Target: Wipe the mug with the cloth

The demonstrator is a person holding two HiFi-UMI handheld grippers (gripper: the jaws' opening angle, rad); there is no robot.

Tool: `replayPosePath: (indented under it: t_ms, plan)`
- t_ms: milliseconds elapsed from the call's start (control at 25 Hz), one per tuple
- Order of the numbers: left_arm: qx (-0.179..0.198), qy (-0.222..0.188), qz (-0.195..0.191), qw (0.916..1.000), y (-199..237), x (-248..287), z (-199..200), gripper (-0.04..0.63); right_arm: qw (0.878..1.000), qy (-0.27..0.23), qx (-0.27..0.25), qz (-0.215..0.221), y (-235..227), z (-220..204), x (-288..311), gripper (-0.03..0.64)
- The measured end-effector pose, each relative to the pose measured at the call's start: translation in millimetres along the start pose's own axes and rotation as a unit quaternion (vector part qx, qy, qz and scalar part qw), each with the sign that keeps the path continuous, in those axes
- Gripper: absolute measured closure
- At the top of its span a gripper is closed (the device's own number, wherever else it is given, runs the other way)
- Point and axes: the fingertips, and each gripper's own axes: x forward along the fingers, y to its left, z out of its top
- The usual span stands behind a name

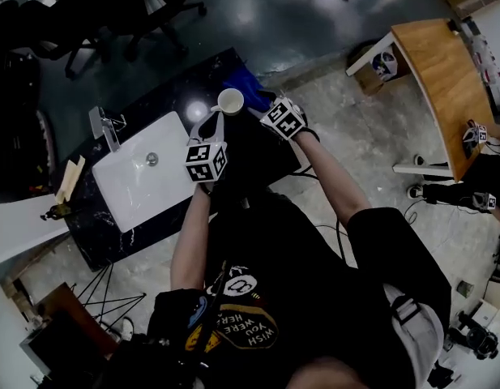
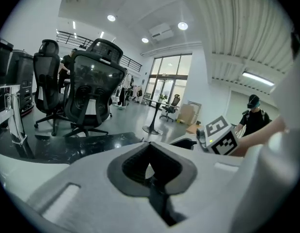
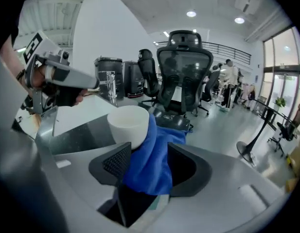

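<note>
A white mug [image 1: 230,101] stands upright on the black counter [image 1: 173,96], and in the right gripper view the mug [image 3: 128,124] sits just ahead of the left jaw. A blue cloth [image 1: 244,82] lies bunched against its far side. My right gripper [image 1: 262,104] is open, and the cloth [image 3: 154,149] hangs loosely between its jaws [image 3: 149,155]. My left gripper [image 1: 212,122] points at the mug from the near side. Its jaws [image 2: 150,161] look shut with nothing in them. The mug is not in its view.
A white sink basin [image 1: 144,177] with a faucet [image 1: 105,126] is set into the counter left of the mug. Black office chairs [image 1: 136,14] stand beyond the counter. A wooden table [image 1: 440,79] is off to the right. The floor is bare concrete.
</note>
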Motion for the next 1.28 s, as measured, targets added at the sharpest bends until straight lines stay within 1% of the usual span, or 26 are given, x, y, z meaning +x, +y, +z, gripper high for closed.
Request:
replayPosePath:
  t_ms: [80, 120, 200, 240, 320, 360, 400, 440, 480, 520, 560, 600, 640, 680, 720, 760, 800, 840, 920, 1000, 1040, 1160, 1280]
  plan:
    - [0.002, -0.001, 0.007, 1.0000, 7, 10, 7, 0.592, 0.999, 0.024, -0.016, 0.030, -9, -2, 21, 0.360]
    - [0.003, -0.001, 0.008, 1.0000, 9, 15, 9, 0.592, 0.998, 0.033, -0.011, 0.044, -11, -6, 29, 0.335]
    - [0.005, 0.003, 0.006, 1.0000, 12, 21, 11, 0.592, 0.997, 0.045, 0.001, 0.061, -11, -15, 40, 0.307]
    - [0.005, 0.005, 0.004, 1.0000, 14, 24, 10, 0.592, 0.997, 0.047, 0.005, 0.064, -9, -19, 44, 0.308]
    - [0.008, 0.010, 0.000, 0.9999, 18, 30, 8, 0.592, 0.998, 0.035, 0.017, 0.058, -8, -21, 48, 0.357]
    - [0.009, 0.013, -0.002, 0.9999, 21, 32, 7, 0.592, 0.998, 0.032, 0.022, 0.049, -8, -20, 48, 0.402]
    - [0.009, 0.016, -0.005, 0.9998, 23, 34, 7, 0.592, 0.998, 0.034, 0.026, 0.040, -8, -21, 47, 0.479]
    - [0.008, 0.018, -0.007, 0.9998, 25, 36, 7, 0.592, 0.998, 0.037, 0.036, 0.031, -7, -23, 45, 0.496]
    - [0.007, 0.019, -0.008, 0.9998, 27, 37, 7, 0.592, 0.997, 0.037, 0.058, 0.025, -7, -25, 43, 0.502]
    - [0.005, 0.019, -0.008, 0.9998, 30, 40, 9, 0.592, 0.995, 0.029, 0.095, 0.023, -8, -26, 39, 0.505]
    - [0.004, 0.018, -0.007, 0.9998, 34, 42, 11, 0.592, 0.989, 0.008, 0.146, 0.025, -10, -25, 32, 0.505]
    - [0.003, 0.019, -0.008, 0.9998, 37, 45, 14, 0.592, 0.978, -0.026, 0.207, 0.030, -14, -20, 24, 0.505]
    - [0.003, 0.022, -0.011, 0.9997, 39, 49, 15, 0.592, 0.959, -0.069, 0.270, 0.040, -19, -13, 13, 0.505]
    - [0.003, 0.030, -0.019, 0.9994, 39, 54, 15, 0.592, 0.937, -0.113, 0.326, 0.053, -23, -4, 4, 0.505]
    - [0.004, 0.041, -0.033, 0.9986, 38, 60, 12, 0.592, 0.915, -0.150, 0.368, 0.070, -27, 7, -3, 0.505]
    - [0.006, 0.054, -0.049, 0.9973, 34, 67, 9, 0.592, 0.898, -0.174, 0.394, 0.090, -27, 17, -6, 0.505]
    - [0.008, 0.065, -0.065, 0.9957, 30, 73, 5, 0.592, 0.887, -0.186, 0.408, 0.111, -25, 26, -6, 0.505]
    - [0.009, 0.073, -0.078, 0.9943, 26, 77, 2, 0.592, 0.880, -0.189, 0.416, 0.129, -22, 33, -2, 0.505]
    - [0.007, 0.076, -0.092, 0.9928, 21, 82, -2, 0.592, 0.870, -0.190, 0.428, 0.155, -14, 40, 3, 0.505]
    - [0.001, 0.073, -0.100, 0.9924, 17, 83, -2, 0.592, 0.862, -0.195, 0.439, 0.163, -6, 40, -1, 0.505]
    - [-0.001, 0.071, -0.102, 0.9922, 16, 83, -2, 0.592, 0.860, -0.196, 0.441, 0.165, -1, 38, -6, 0.505]
    - [-0.002, 0.069, -0.109, 0.9917, 13, 85, -3, 0.592, 0.863, -0.195, 0.433, 0.174, 20, 33, -21, 0.503]
    - [-0.003, 0.071, -0.119, 0.9904, 7, 87, -5, 0.592, 0.869, -0.191, 0.427, 0.163, 17, 28, -24, 0.503]
